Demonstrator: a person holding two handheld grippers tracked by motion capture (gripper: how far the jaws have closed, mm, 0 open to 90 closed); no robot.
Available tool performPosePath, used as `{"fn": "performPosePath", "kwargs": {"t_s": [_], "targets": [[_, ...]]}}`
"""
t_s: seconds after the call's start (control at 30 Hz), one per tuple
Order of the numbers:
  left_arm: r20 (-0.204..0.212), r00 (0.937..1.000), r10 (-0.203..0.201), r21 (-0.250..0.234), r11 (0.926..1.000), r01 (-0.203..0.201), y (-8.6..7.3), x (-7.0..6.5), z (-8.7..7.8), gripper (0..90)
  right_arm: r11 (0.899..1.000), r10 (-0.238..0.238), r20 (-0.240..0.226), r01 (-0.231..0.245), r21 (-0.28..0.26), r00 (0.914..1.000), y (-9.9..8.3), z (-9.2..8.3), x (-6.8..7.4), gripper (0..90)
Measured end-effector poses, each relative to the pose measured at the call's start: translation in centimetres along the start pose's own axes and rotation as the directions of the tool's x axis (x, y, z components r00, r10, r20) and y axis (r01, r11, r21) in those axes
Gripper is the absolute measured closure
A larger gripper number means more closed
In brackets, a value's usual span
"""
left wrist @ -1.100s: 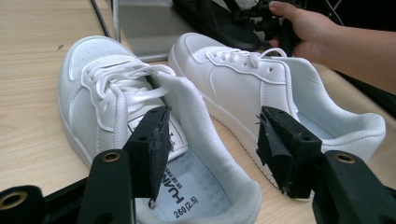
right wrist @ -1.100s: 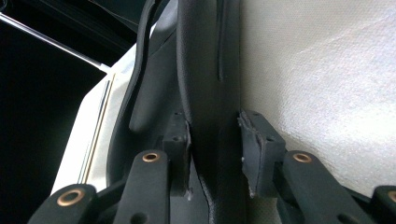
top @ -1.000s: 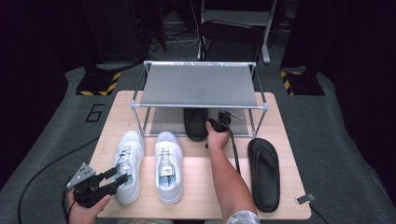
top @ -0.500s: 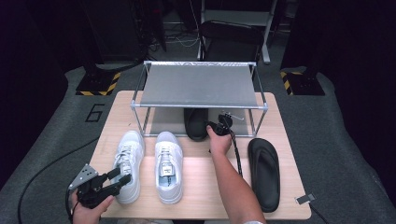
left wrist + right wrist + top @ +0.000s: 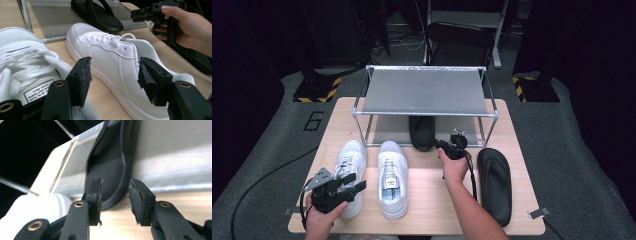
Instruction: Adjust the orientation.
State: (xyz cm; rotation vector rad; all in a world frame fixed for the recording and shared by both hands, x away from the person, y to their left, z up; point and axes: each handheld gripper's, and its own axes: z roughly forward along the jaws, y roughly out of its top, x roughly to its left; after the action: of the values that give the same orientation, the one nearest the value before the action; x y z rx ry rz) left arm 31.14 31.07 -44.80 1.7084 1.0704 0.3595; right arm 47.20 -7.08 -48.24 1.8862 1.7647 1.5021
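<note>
A black slipper (image 5: 422, 132) lies on the lower shelf of a metal rack (image 5: 424, 92); its heel (image 5: 112, 182) sticks out over the shelf's front edge. My right gripper (image 5: 438, 144) hovers just off that heel. Its jaws (image 5: 115, 195) are open and have just been closing a little, with nothing between them. A second black slipper (image 5: 494, 180) lies on the table to the right. Two white sneakers (image 5: 349, 170) (image 5: 392, 177) stand side by side in front of the rack. My left gripper (image 5: 353, 181) is open at the left sneaker's heel, its jaws (image 5: 113, 80) aimed at the right sneaker (image 5: 112, 55).
The rack's top shelf is bare grey mesh, and its thin metal legs (image 5: 362, 130) stand on the wooden table (image 5: 432, 205). The table's front edge lies close to both hands. A cable (image 5: 472, 175) trails from the right gripper along the forearm.
My right gripper has drawn back from the slipper on the lower shelf, toward the person and slightly up. My left gripper has slid right, to the left sneaker's heel.
</note>
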Motion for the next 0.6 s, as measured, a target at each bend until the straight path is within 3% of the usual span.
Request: {"fn": "performPosePath", "kwargs": {"t_s": [0.13, 0.3, 0.6], "targets": [[0.004, 1.0, -0.006, 0.002, 1.0, 0.006, 0.6, 0.2, 0.2, 43.5, 1.0, 0.013, -0.041, -0.012, 0.017, 0.9991, -0.8, -1.6, 0.0, 60.8], [0.002, 1.0, -0.001, 0.006, 1.0, 0.001, 0.8, -0.1, 0.3, 43.5, 0.998, -0.055, -0.036, 0.056, 0.025, 0.9978, -2.1, -3.2, -0.4, 62.1], [-0.011, 0.9999, -0.001, 0.011, 0.9999, 0.001, 0.7, -0.1, -0.3, 43.5, 0.996, -0.076, -0.086, 0.079, 0.037, 0.9934, -4.1, -6.4, -1.2, 66.0]]}}
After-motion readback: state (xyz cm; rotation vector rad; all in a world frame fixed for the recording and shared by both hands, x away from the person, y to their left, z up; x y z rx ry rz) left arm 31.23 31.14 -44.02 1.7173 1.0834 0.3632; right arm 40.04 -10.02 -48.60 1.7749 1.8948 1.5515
